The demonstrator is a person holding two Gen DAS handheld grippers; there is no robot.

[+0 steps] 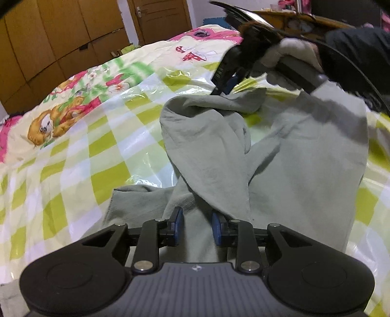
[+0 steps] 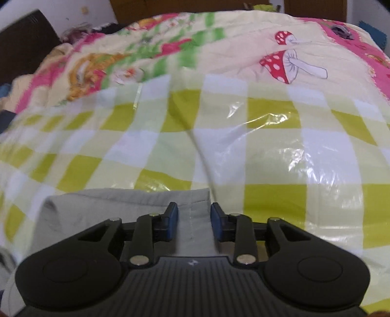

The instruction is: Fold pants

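The pale grey-green pants lie crumpled on the bed, one leg twisted across the other. My left gripper hovers low over the near end, its blue pads apart with fabric lying between them, not pinched. At the far end of a leg my right gripper, held by a gloved hand, points down at the cloth. In the right wrist view the right gripper is open, straddling the stitched hem of the pants, which lies flat beneath the pads.
A glossy green-and-white checked sheet covers the bed over a quilt with mushrooms and cartoon prints. Wooden wardrobes and a door stand beyond the bed. A cluttered table is at the upper right.
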